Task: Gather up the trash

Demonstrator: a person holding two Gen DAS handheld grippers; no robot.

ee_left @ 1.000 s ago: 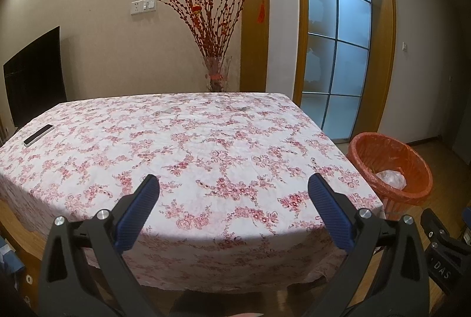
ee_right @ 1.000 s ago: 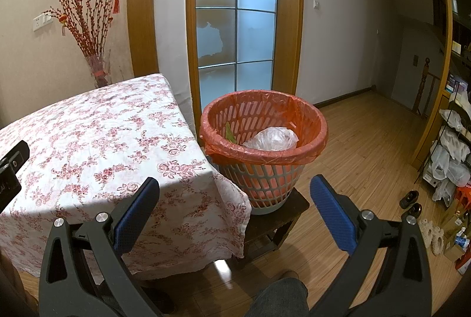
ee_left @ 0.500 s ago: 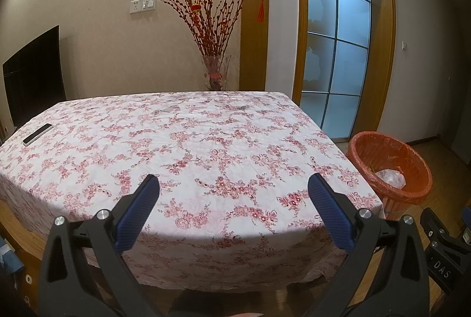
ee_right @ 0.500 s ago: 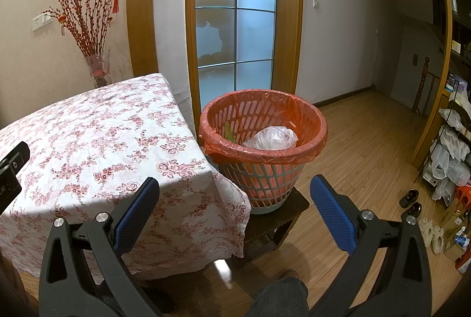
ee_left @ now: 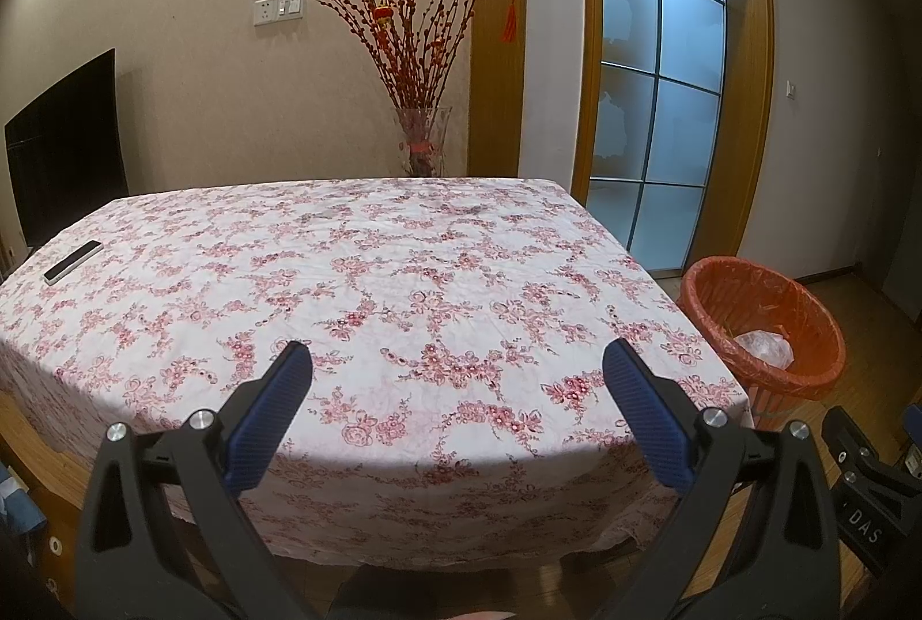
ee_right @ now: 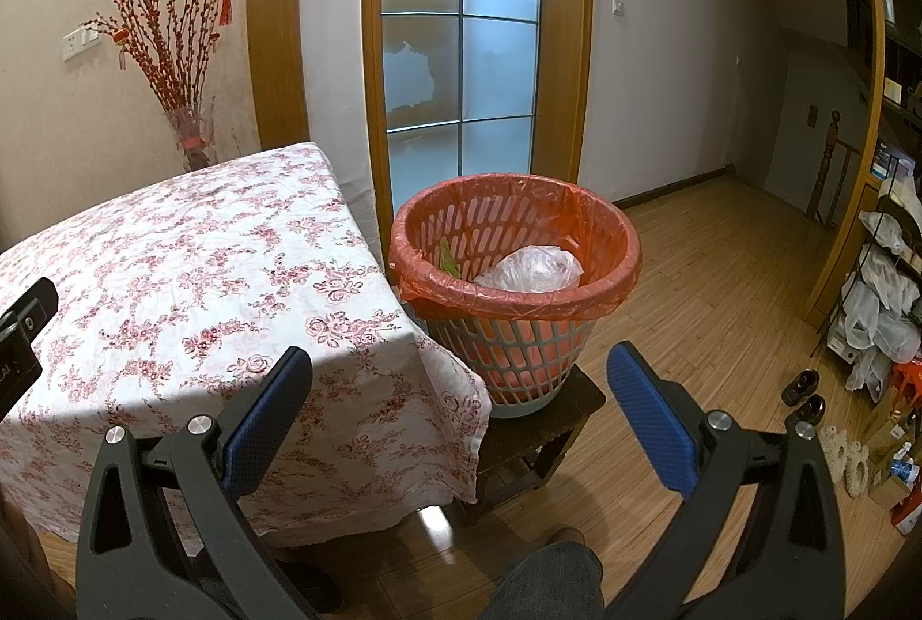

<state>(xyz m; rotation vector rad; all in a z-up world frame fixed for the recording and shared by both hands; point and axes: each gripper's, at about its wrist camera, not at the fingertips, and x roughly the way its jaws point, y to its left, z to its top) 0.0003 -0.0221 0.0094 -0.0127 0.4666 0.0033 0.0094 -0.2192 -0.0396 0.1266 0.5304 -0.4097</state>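
Note:
An orange-lined laundry-style trash basket (ee_right: 516, 274) stands on a low dark stool (ee_right: 553, 424) beside the table's right corner; inside lie a crumpled clear plastic bag (ee_right: 530, 268) and a green scrap (ee_right: 448, 258). The same basket (ee_left: 760, 326) shows at the right in the left wrist view. My left gripper (ee_left: 455, 372) hovers open over the near edge of the floral tablecloth (ee_left: 369, 286), holding nothing. My right gripper (ee_right: 461, 378) is open and empty, held in front of the basket and the table corner.
A dark remote-like bar (ee_left: 73, 261) lies at the table's left edge. A glass vase of red branches (ee_left: 422, 147) stands behind the table, near a glass door (ee_right: 461, 61). Shoes (ee_right: 804, 392) and bags (ee_right: 881, 309) crowd the wood floor at right. A person's knee (ee_right: 547, 579) shows below.

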